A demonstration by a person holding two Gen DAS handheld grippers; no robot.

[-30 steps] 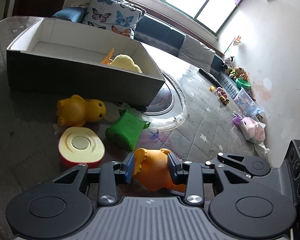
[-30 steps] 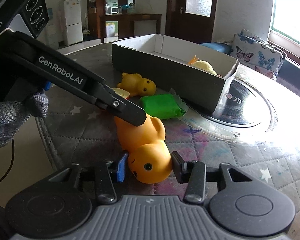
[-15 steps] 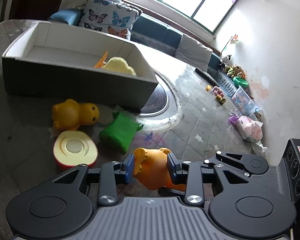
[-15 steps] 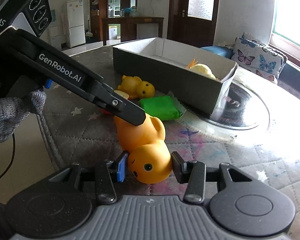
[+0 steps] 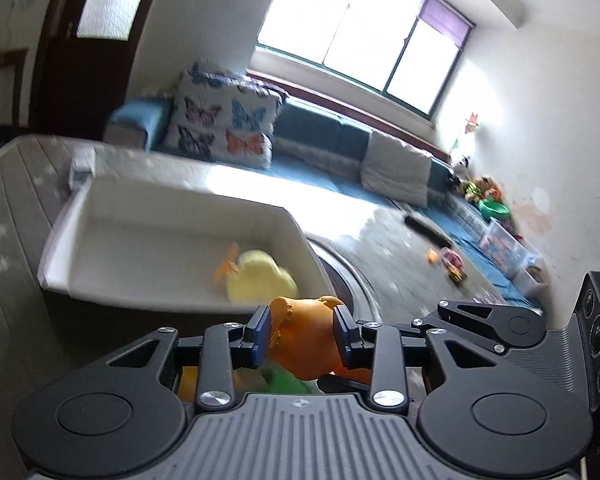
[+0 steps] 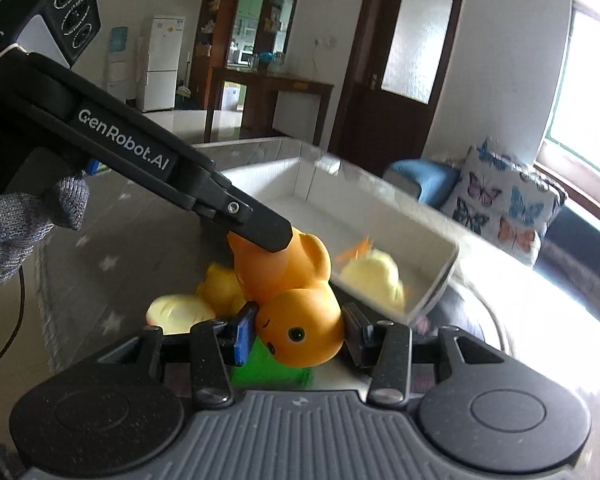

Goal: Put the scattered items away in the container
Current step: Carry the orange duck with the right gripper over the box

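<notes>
Both grippers hold one orange rubber duck (image 6: 296,300) in the air near the cardboard box (image 5: 100,284). My left gripper (image 5: 300,338) is shut on the duck's body (image 5: 306,340). My right gripper (image 6: 298,334) is shut on the duck's head. The left gripper's arm (image 6: 148,168) crosses the right wrist view from the upper left. A pale yellow plush toy (image 5: 260,280) lies inside the white-lined box (image 6: 440,276); it also shows in the right wrist view (image 6: 374,280). The frames are blurred by motion.
Below the duck lie a green packet (image 6: 268,364), a smaller yellow duck (image 6: 220,288) and a round yellow-topped case (image 6: 178,314) on the quilted table cover (image 5: 8,208). A glass turntable (image 5: 348,280) lies right of the box. A sofa with butterfly cushions (image 5: 224,128) stands behind.
Both grippers have lifted the orange duck off the table and carried it up toward the box's near edge. The other items stay on the table below.
</notes>
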